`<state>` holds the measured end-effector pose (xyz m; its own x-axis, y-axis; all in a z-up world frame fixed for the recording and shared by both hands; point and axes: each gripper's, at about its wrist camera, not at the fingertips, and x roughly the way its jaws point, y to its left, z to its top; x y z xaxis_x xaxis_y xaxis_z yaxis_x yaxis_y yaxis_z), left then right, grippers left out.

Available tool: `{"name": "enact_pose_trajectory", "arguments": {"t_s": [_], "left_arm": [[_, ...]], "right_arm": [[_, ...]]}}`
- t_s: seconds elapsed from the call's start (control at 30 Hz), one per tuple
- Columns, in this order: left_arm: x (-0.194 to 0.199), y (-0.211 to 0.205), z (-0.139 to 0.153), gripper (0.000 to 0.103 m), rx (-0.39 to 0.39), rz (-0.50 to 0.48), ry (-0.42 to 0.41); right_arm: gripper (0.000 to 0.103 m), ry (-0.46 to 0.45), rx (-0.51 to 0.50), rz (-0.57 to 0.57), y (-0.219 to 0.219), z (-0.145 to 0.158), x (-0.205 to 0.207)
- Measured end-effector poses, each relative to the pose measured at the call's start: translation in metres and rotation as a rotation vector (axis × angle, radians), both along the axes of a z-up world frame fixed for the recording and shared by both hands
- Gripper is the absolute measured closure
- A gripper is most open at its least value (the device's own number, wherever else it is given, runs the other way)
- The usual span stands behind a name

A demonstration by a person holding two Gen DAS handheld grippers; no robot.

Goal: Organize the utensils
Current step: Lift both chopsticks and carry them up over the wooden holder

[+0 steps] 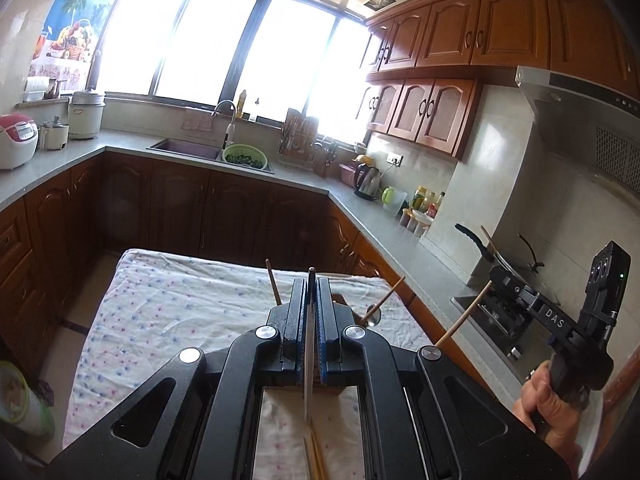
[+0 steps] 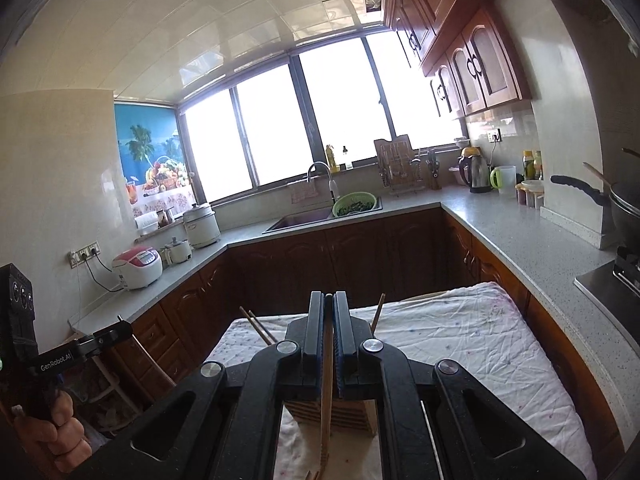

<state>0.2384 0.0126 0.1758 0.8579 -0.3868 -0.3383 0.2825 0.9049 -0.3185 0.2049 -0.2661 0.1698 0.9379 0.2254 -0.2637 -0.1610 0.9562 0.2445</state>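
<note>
My left gripper is shut on a thin metal utensil, seen edge-on, with a dark upper end and its lower end hanging over the floral cloth. Wooden chopsticks and a metal spoon stick up behind the fingers. My right gripper is shut on a long wooden utensil that hangs down in front of a slatted wooden holder. More chopsticks lean out of it. In the left wrist view the right gripper is up at the right, the wooden stick slanting below it.
The floral-clothed table stands inside a U-shaped kitchen counter. A wok sits on the stove at the right. There is a sink with a green colander under the window, a kettle, and a rice cooker at the left.
</note>
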Motion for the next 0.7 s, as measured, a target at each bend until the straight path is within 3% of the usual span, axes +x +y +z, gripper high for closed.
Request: {"name": "enact_pose_trajectory", "arguments": {"t_s": [0.2,0.37,0.53,0.7], "left_arm": [[0.034,0.001,0.018,0.099,-0.029,0.027,-0.045],[0.065,0.003,0.016,0.099,-0.065,0.055,-0.049],[0.092,0.000,-0.011,0.099,-0.102,0.082,-0.032],[0.113,-0.002,-0.054,0.100,-0.146,0.114,0.046]], "right_arm": [[0.099,-0.053,0.014,-0.038,-0.006,0.019,0.029],[0.099,-0.081,0.049,-0.069,-0.017,0.016,0.051],[0.099,-0.070,0.053,-0.094,-0.019,0.000,0.070],[0.099,-0.040,0.066,-0.106,-0.018,-0.031,0.082]]}}
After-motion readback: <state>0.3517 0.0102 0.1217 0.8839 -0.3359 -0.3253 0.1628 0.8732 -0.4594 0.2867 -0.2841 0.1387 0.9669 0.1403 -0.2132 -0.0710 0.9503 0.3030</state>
